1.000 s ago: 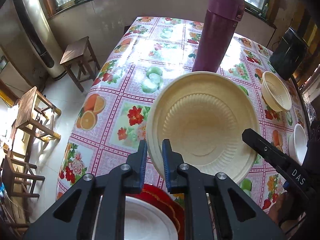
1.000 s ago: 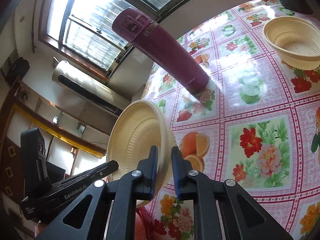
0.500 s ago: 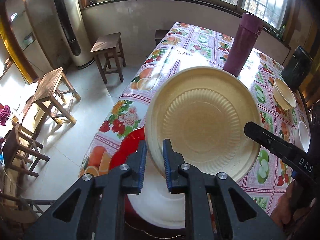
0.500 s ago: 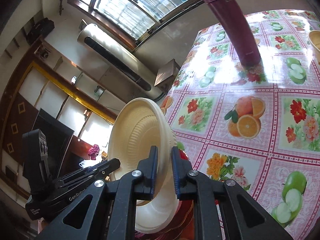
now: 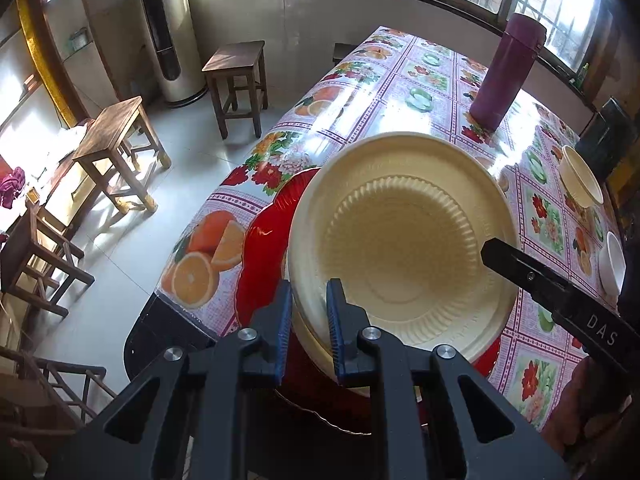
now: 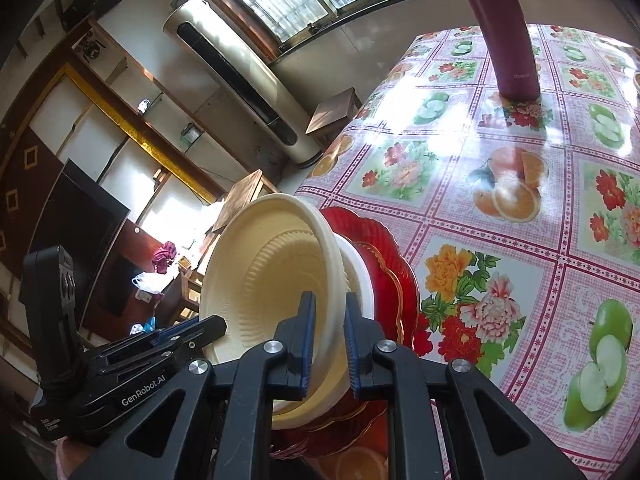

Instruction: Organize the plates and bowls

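Note:
A large cream plate (image 5: 404,248) is held by both grippers over a stack at the table's near-left corner. My left gripper (image 5: 307,312) is shut on its near rim. My right gripper (image 6: 326,332) is shut on its opposite rim, and its finger (image 5: 552,292) shows in the left wrist view. The cream plate (image 6: 272,284) rests tilted over a white plate (image 6: 362,280), which lies on a red plate (image 5: 264,236) that also shows in the right wrist view (image 6: 384,264). A cream bowl (image 5: 580,180) and a white bowl (image 5: 612,264) sit at the far right.
A tall purple flask (image 5: 506,72) stands mid-table on the fruit-pattern cloth (image 6: 500,184). A black object (image 5: 612,136) sits at the right edge. Wooden stools (image 5: 116,152) stand on the floor left of the table. The red plate overhangs the table's corner.
Both grippers carried the cream plate back and left from mid-table to the corner and lowered it onto the white and red plates. Both stayed shut on its rim.

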`<state>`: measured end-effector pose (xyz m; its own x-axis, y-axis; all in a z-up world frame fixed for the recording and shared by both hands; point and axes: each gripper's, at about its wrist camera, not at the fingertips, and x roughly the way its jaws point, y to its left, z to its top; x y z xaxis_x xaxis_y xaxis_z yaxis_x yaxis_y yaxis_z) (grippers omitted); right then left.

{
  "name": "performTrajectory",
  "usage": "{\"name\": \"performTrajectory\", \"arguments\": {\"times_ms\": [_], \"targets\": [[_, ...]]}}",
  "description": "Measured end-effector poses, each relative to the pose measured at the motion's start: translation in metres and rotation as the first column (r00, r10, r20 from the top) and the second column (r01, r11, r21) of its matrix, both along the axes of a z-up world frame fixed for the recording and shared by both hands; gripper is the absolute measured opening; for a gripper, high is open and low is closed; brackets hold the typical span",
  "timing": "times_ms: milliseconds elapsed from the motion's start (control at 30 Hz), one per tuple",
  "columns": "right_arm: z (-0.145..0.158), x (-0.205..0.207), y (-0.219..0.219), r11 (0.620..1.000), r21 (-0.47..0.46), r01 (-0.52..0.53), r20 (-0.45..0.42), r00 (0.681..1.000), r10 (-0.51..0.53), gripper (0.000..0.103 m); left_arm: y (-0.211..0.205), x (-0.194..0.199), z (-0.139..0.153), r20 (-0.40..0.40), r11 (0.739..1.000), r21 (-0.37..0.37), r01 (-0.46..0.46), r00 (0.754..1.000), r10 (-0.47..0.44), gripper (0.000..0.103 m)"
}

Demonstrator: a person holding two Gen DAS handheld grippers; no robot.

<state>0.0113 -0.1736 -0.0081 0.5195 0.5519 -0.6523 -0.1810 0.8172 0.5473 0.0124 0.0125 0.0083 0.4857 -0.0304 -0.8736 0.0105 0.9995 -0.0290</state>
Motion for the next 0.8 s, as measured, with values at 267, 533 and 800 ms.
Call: {"name": "performTrajectory", "arguments": {"times_ms": [267,533,800], "targets": [[-0.003,0.001,0.0,1.0,-0.001,0.002,-0.006,1.0,-0.002,0.014,-0.001,-0.001,0.002,0.013,1.0,0.012,0.005,1.0,-0.005,0.015],[-0.003,0.0,0.001,1.0,-0.007,-0.002,0.001,1.0,0.002,0.014,-0.004,-0.007,0.006,0.047,0.999,0.045,0.004,0.999,-0.006,0.015],[-0.004,-0.002,0.004,1.0,-0.024,-0.003,0.017,1.0,0.003,0.014,-0.013,-0.017,0.018,0.139,0.986,0.165,0.002,0.99,-0.025,0.015]]}}
